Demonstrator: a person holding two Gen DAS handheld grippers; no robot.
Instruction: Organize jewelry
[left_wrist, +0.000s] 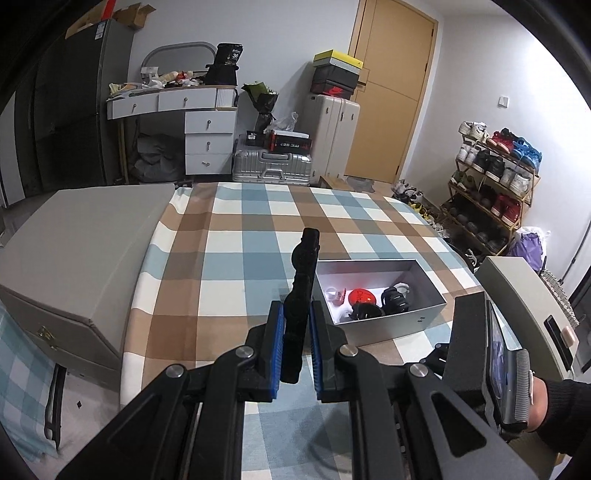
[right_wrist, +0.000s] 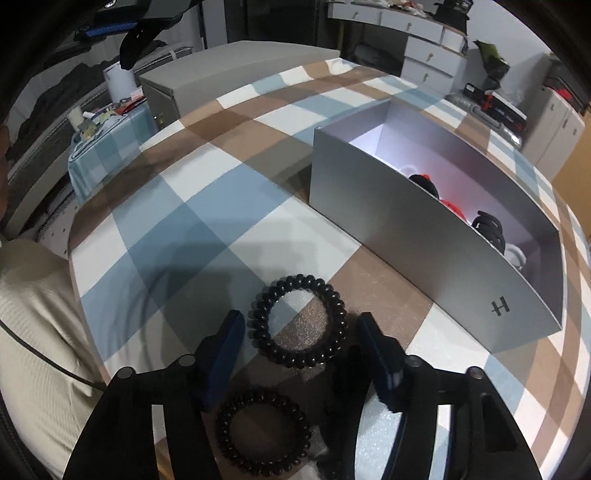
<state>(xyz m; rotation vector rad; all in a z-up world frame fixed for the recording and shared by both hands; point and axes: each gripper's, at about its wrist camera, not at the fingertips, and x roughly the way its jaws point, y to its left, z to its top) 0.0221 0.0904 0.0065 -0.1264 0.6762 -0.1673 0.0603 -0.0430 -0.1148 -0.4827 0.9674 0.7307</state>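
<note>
My left gripper (left_wrist: 297, 314) is shut on a black hair clip (left_wrist: 302, 291) and holds it upright above the checked tablecloth, just left of the open grey box (left_wrist: 391, 325). The box holds black, red and white accessories (left_wrist: 365, 299). My right gripper (right_wrist: 301, 332) is open, low over the table, with a black spiral hair tie (right_wrist: 258, 332) lying between its fingers. A second black spiral hair tie (right_wrist: 225, 435) lies nearer the camera, under the gripper. The box (right_wrist: 406, 236) stands to the right in the right wrist view.
A closed beige case (left_wrist: 77, 258) sits at the table's left. The right gripper's body (left_wrist: 495, 365) is at the lower right of the left wrist view. Drawers, suitcases and a shoe rack (left_wrist: 491, 184) stand beyond the table.
</note>
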